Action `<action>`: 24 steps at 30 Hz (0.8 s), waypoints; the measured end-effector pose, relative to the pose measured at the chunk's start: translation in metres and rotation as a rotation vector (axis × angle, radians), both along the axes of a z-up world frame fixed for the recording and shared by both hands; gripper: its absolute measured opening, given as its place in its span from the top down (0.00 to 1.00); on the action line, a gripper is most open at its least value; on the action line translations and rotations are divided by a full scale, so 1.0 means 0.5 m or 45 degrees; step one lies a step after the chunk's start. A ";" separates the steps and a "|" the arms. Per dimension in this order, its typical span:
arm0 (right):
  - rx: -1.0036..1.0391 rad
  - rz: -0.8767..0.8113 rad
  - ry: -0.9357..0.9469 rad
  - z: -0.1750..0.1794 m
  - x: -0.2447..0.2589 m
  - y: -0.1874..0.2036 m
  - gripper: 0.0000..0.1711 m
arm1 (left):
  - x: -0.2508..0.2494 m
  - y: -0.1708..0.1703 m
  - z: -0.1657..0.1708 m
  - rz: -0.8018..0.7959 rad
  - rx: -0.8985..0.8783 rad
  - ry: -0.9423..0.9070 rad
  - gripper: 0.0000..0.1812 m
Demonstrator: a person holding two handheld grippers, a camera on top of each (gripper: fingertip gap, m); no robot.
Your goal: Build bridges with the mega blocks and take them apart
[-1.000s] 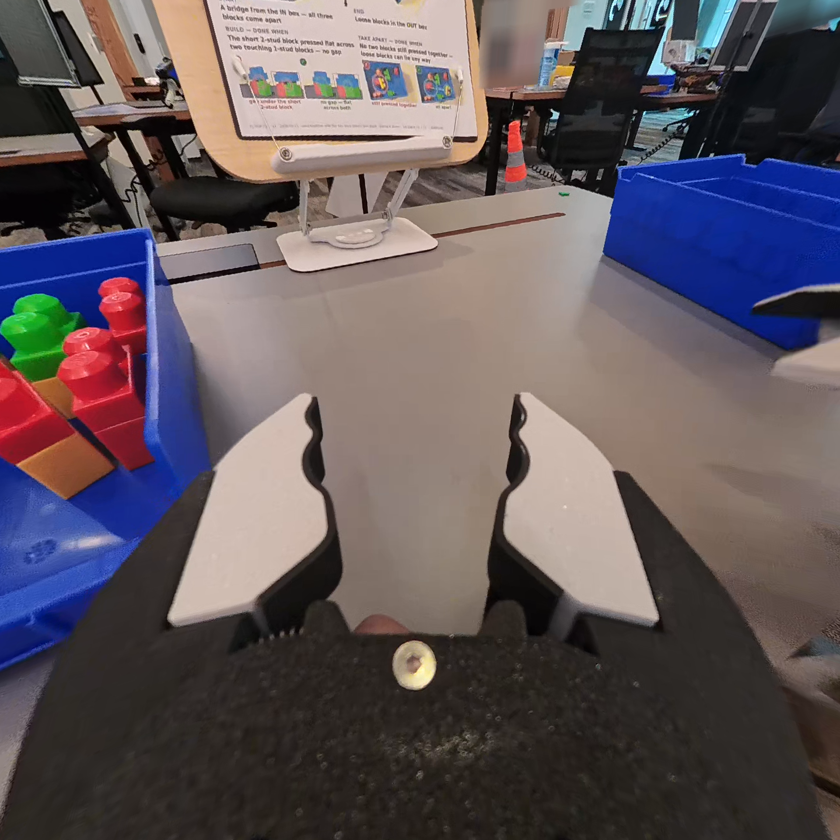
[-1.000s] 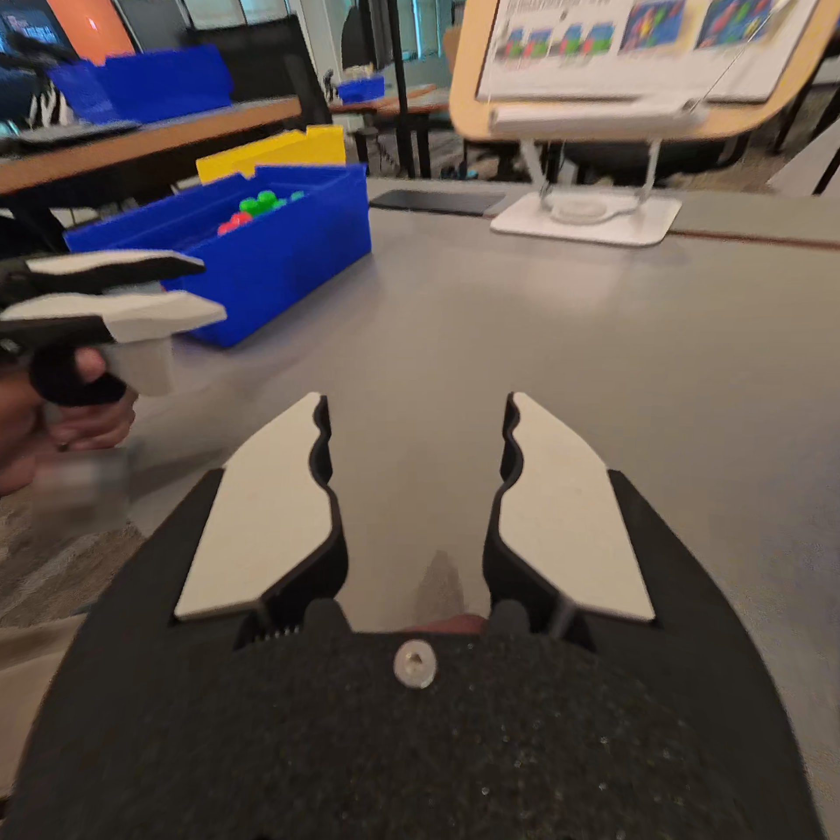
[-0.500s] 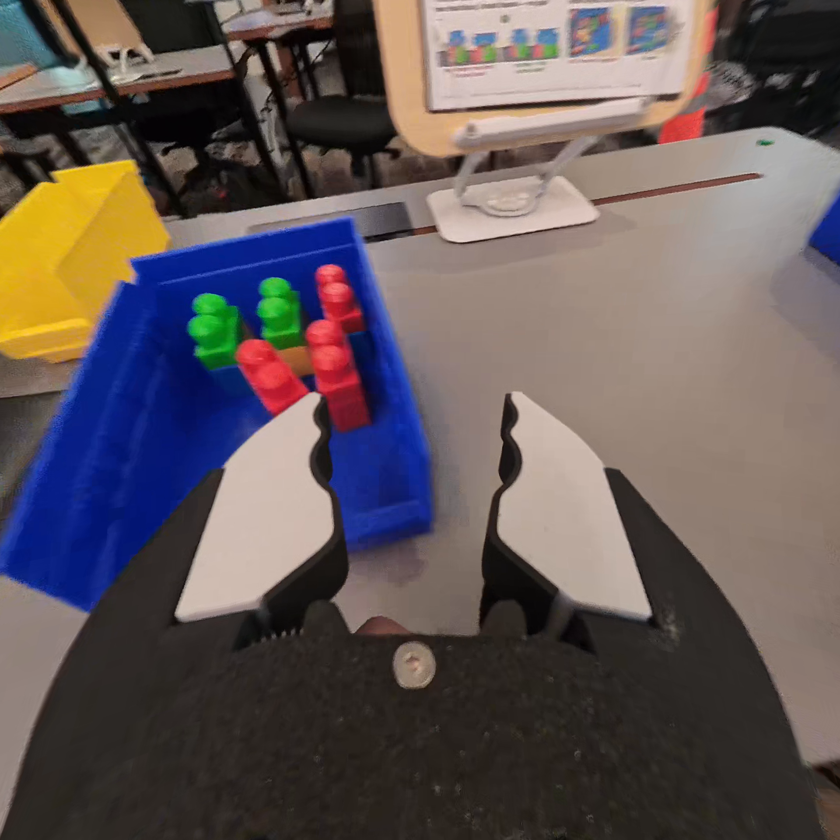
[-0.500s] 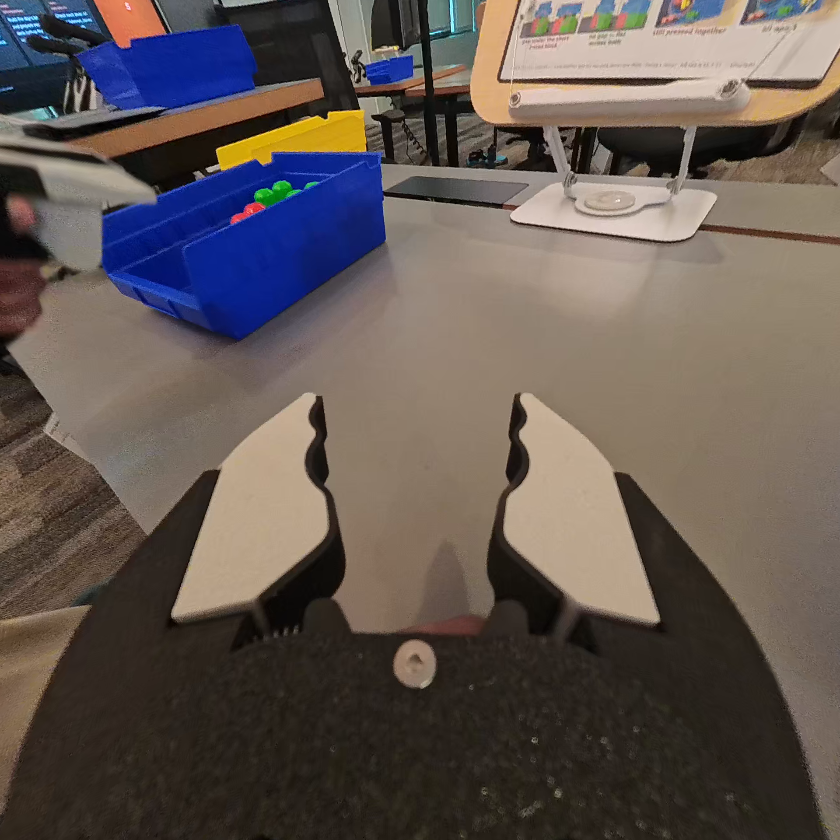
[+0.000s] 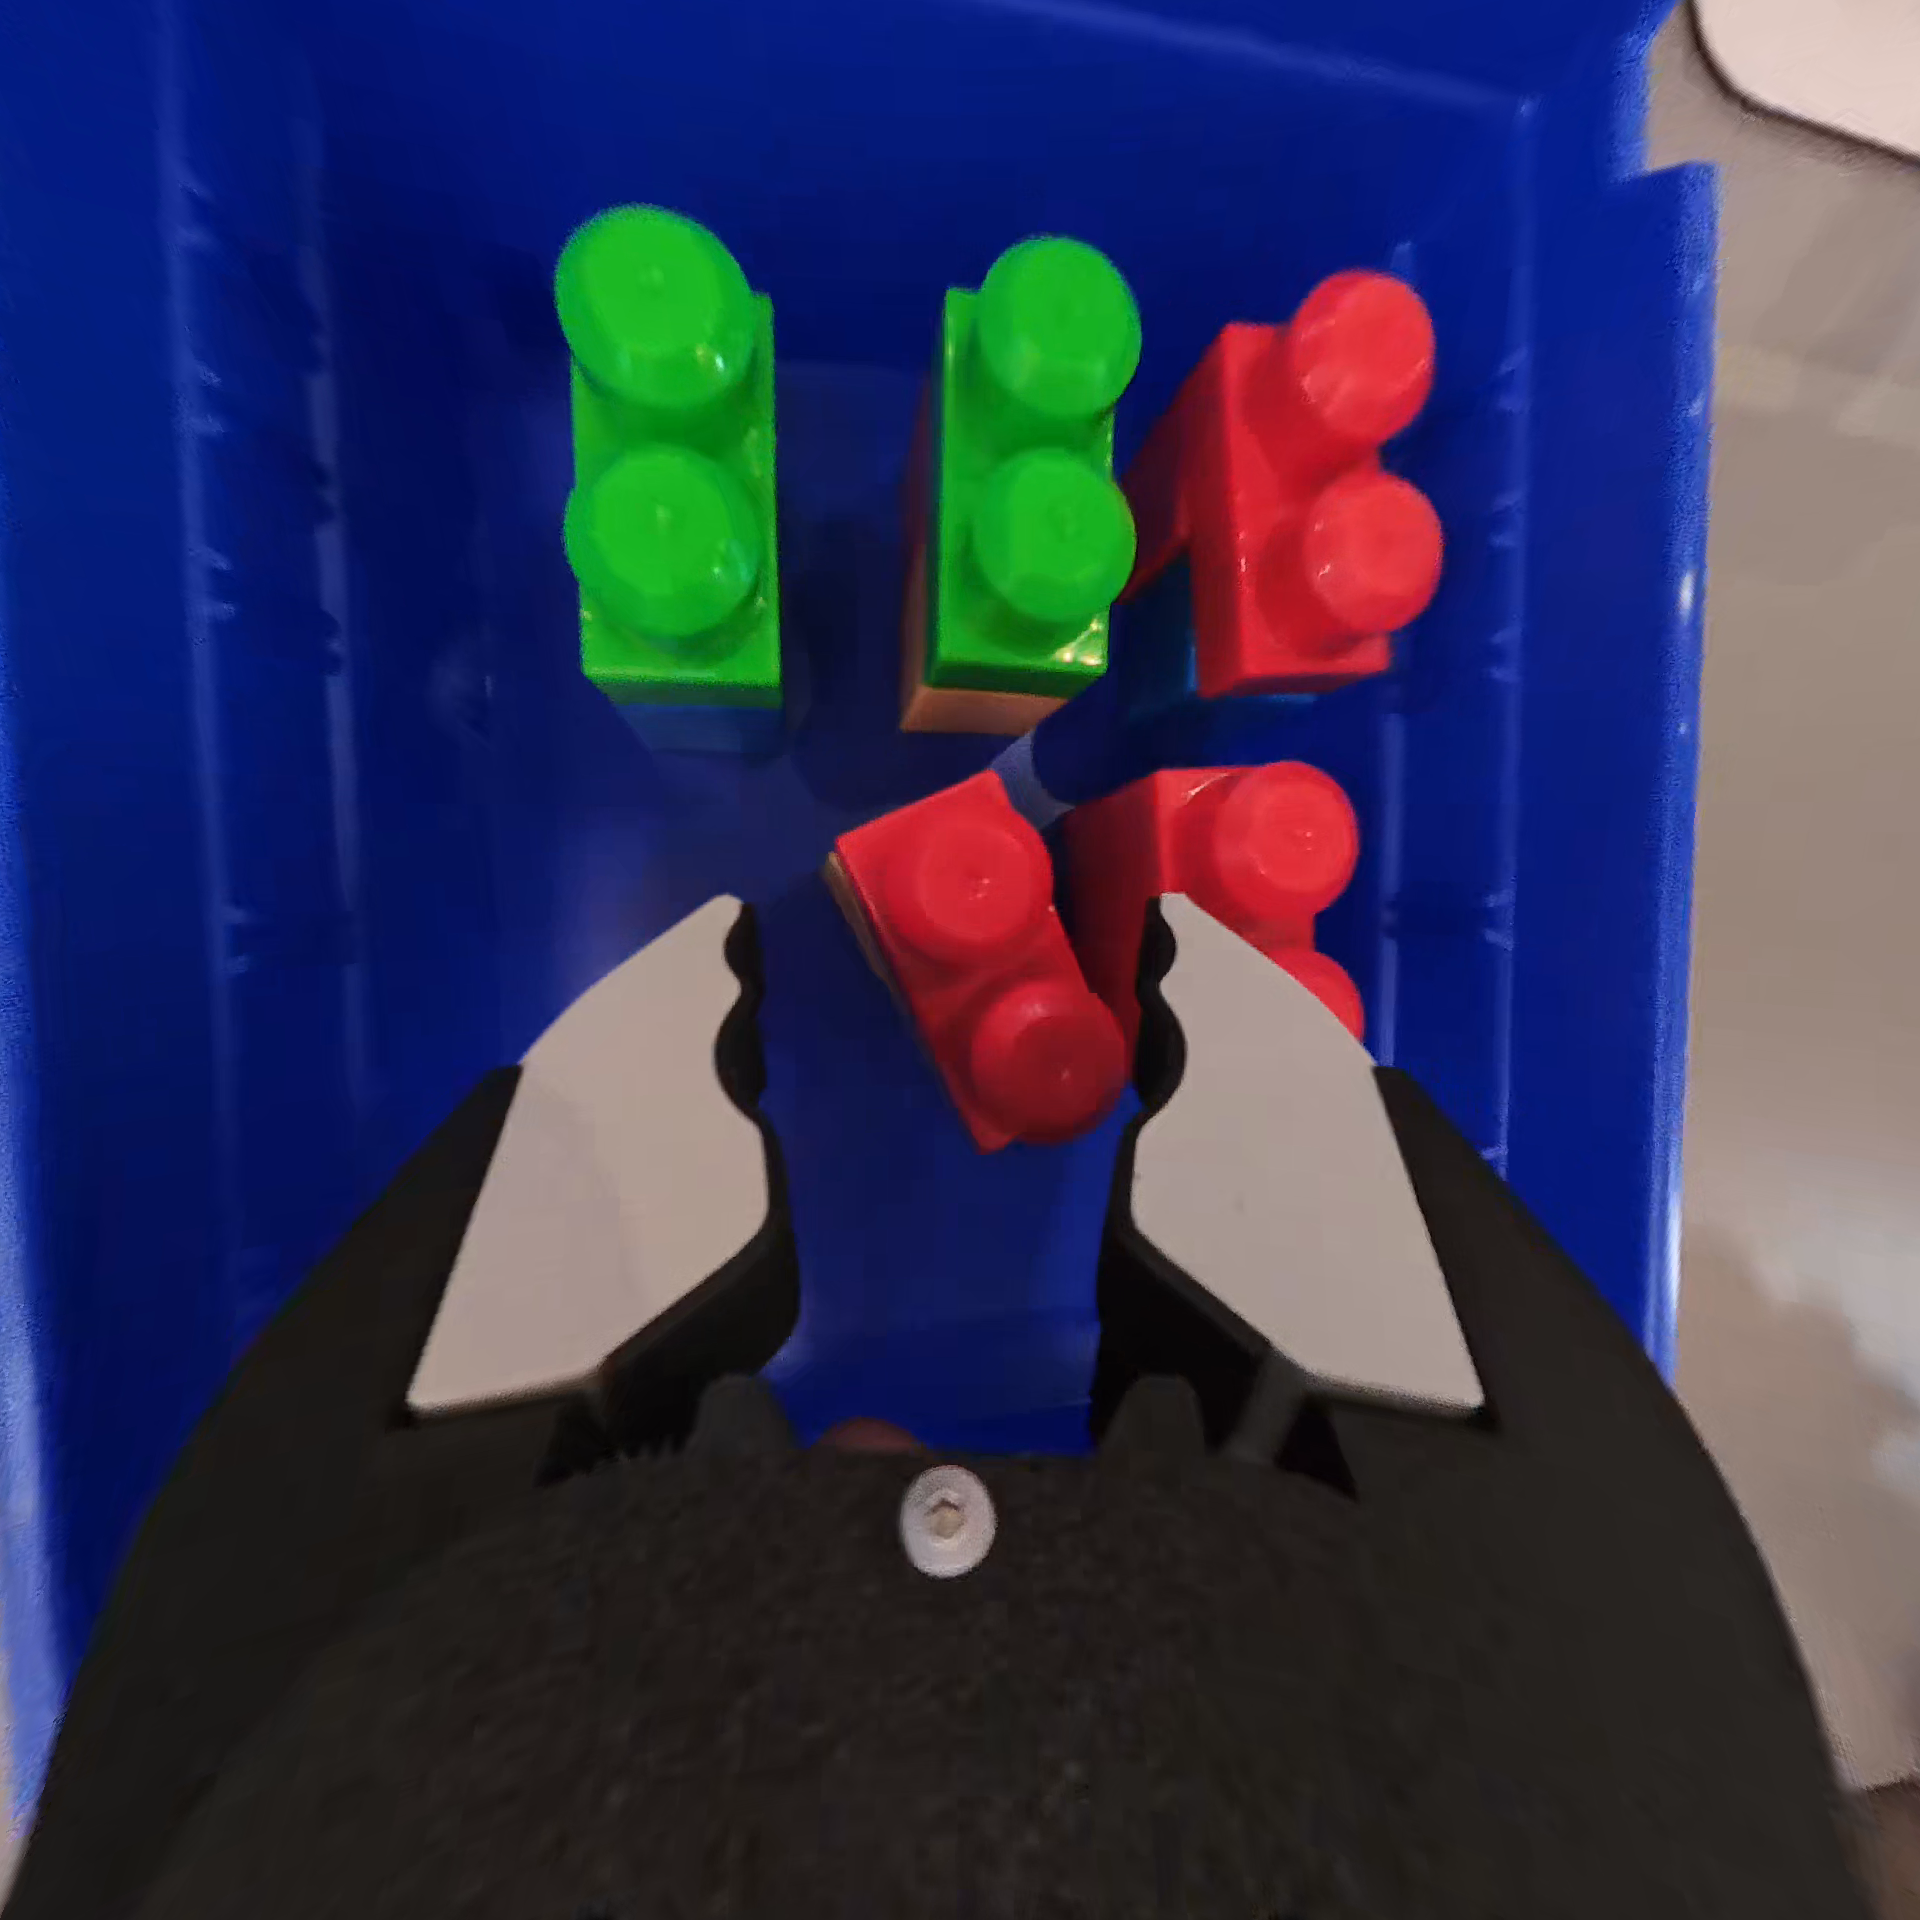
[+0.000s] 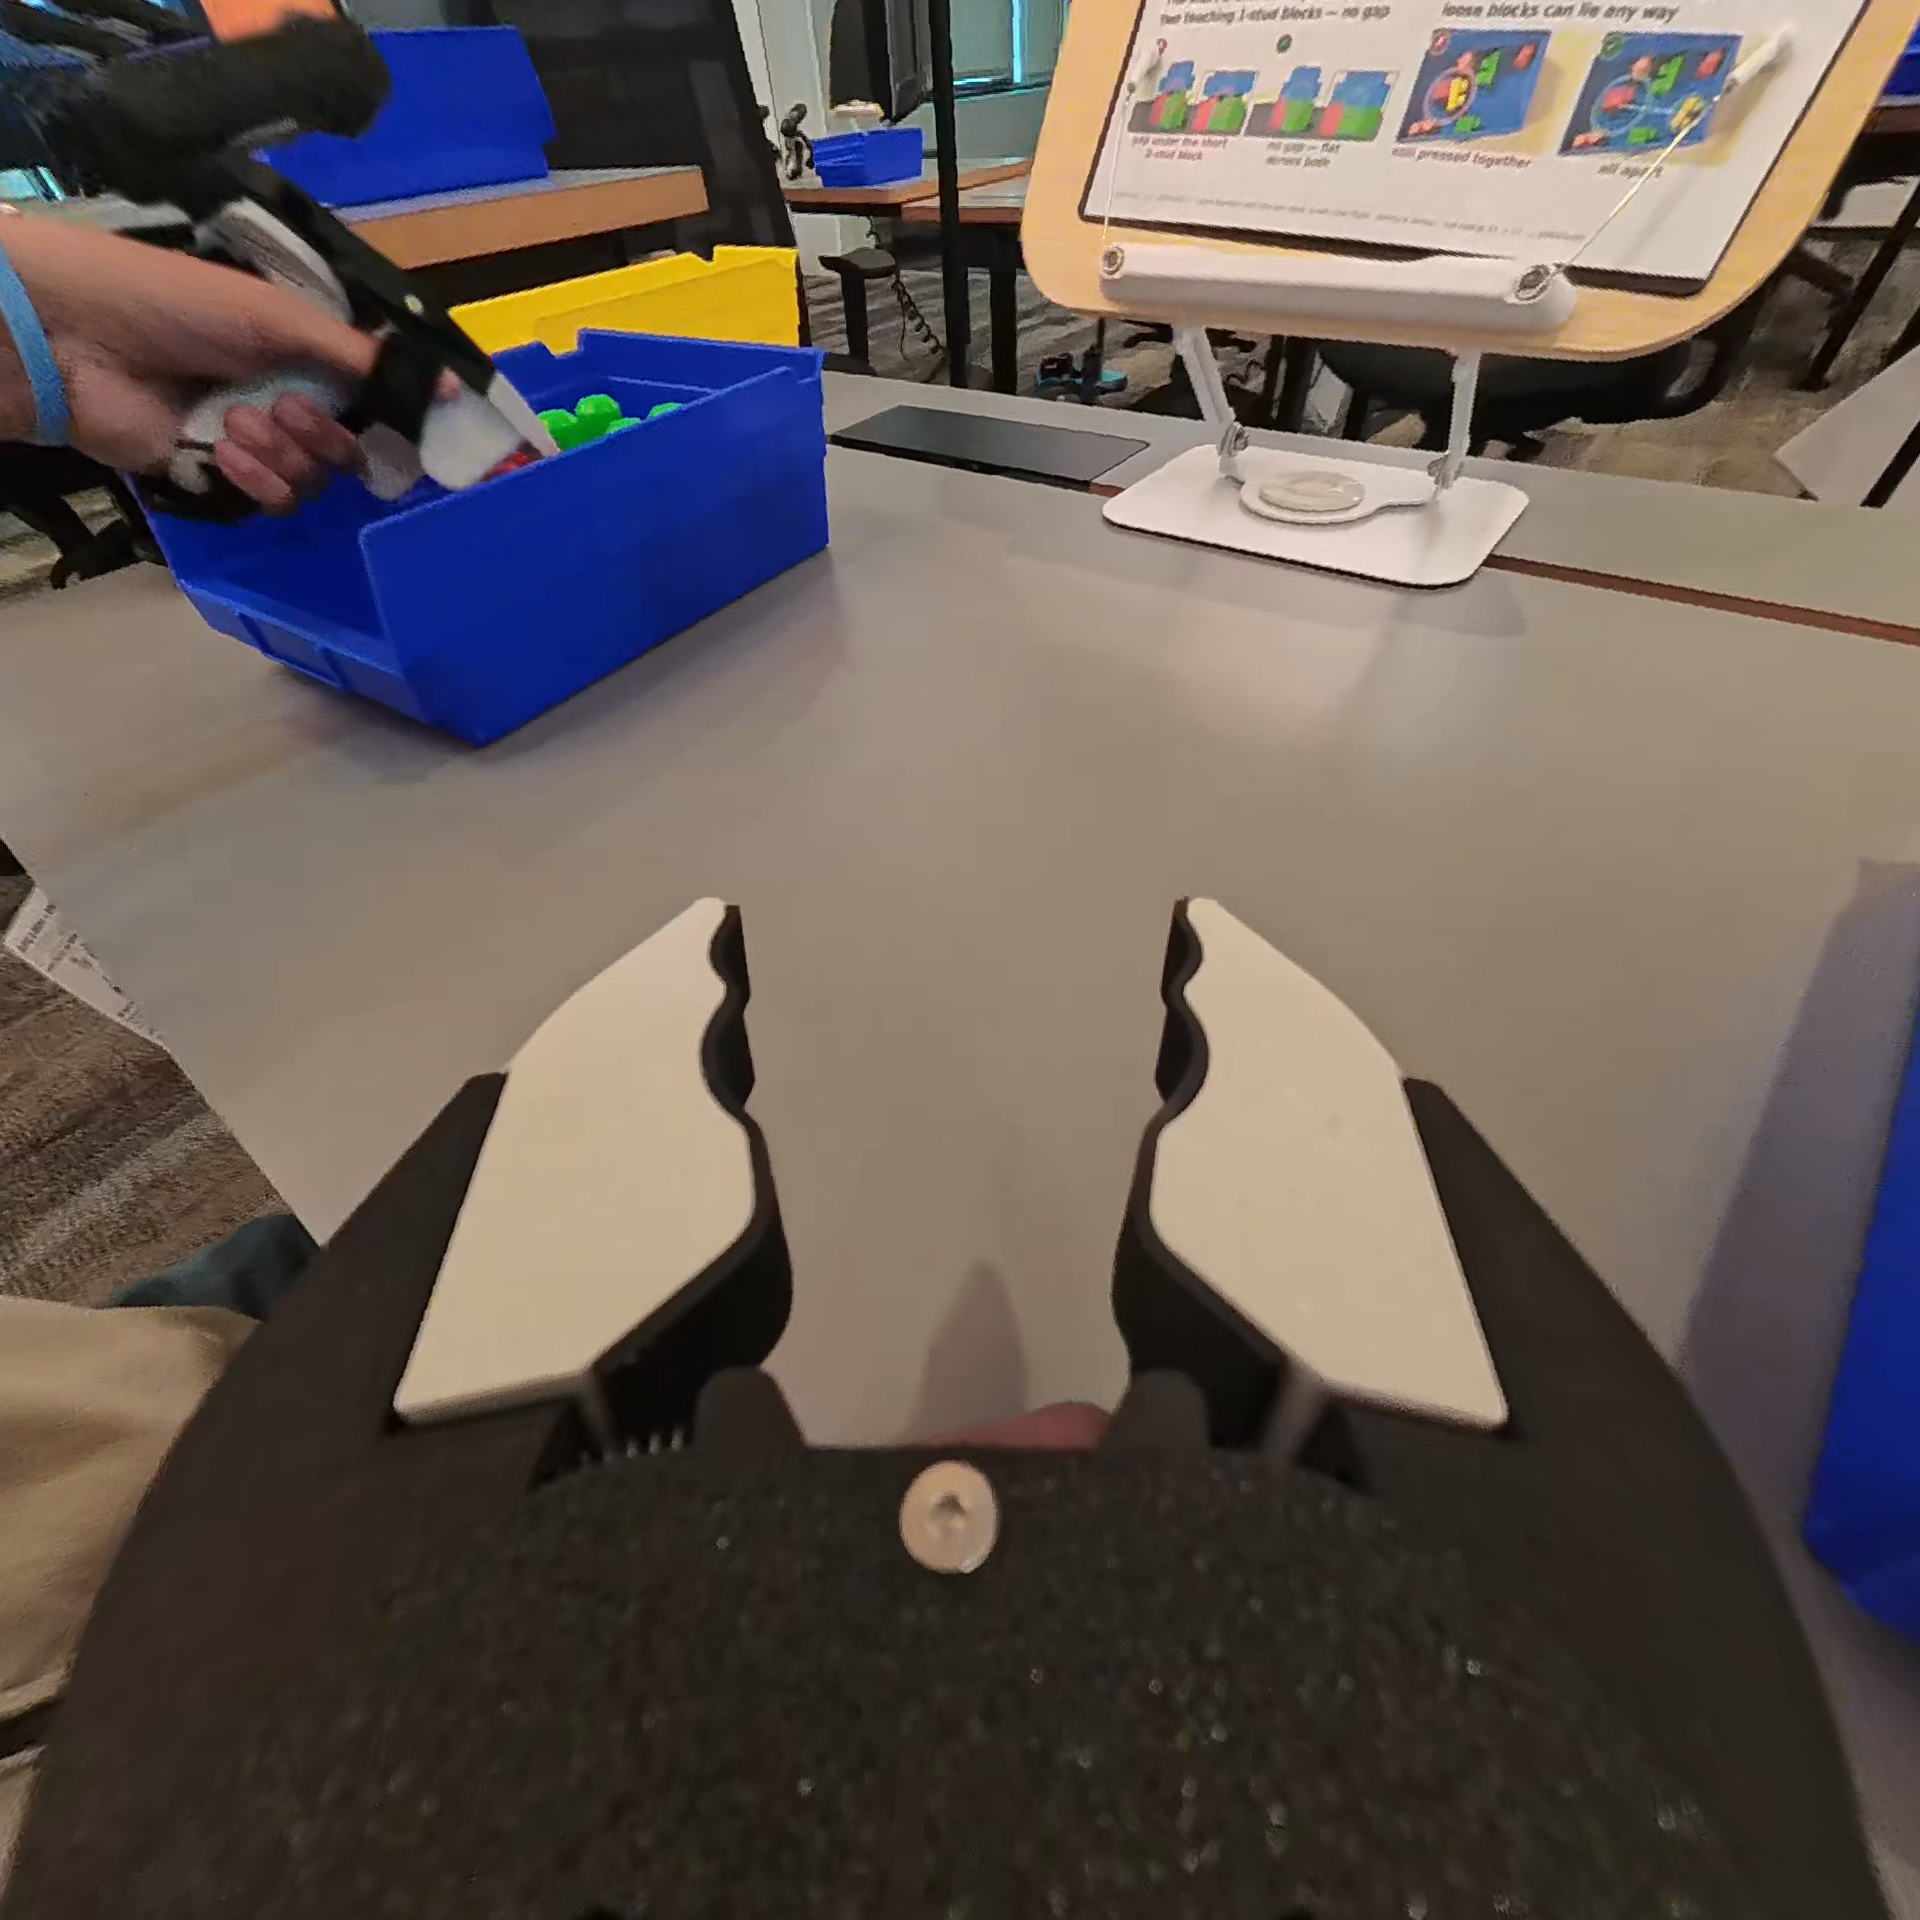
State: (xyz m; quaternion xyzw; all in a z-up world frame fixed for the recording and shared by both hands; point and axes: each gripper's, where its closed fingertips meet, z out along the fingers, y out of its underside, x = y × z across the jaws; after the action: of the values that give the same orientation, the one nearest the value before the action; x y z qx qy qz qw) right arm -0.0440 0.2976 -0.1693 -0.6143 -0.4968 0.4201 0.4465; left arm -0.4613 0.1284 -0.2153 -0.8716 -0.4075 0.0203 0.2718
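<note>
Left gripper [image 5: 943, 925], jaws wide and empty, hangs over the blue bin [image 5: 260, 623]. Nearest red block [image 5: 987, 987] lies between the fingertips, long axis skewed to them. Right gripper [image 6: 954, 920], jaws wide, waits over bare table [image 6: 1039, 748], well apart.

Left gripper [image 5: 943, 940] moved over the blue bin [image 5: 312, 623].

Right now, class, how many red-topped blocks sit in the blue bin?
3: one at the bin's far right, one tilted centrally, one beside it partly behind a finger. Others may be hidden.
</note>
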 end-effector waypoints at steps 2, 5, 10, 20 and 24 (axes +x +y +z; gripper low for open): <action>-0.022 0.002 0.006 0.001 0.003 0.004 0.55 | 0.003 0.004 -0.018 0.003 -0.029 -0.034 0.63; -0.037 0.007 0.003 -0.001 0.005 0.006 0.55 | -0.003 0.001 -0.030 0.005 -0.077 -0.027 0.70; -0.051 0.032 -0.034 -0.016 0.003 0.001 0.56 | -0.010 -0.007 -0.029 -0.065 -0.165 0.005 0.80; -0.026 0.044 -0.036 -0.007 0.001 -0.006 0.59 | 0.008 -0.015 0.057 -0.203 -0.001 0.261 0.81; -0.019 0.056 -0.013 0.004 -0.006 -0.004 0.59 | 0.109 -0.001 0.204 -0.349 0.359 0.487 0.80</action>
State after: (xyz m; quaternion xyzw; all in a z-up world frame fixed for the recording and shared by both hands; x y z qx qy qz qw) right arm -0.0471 0.2954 -0.1673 -0.6087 -0.5091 0.4305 0.4301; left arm -0.4069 0.1279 -0.1131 -0.8526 -0.2257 0.0906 0.4625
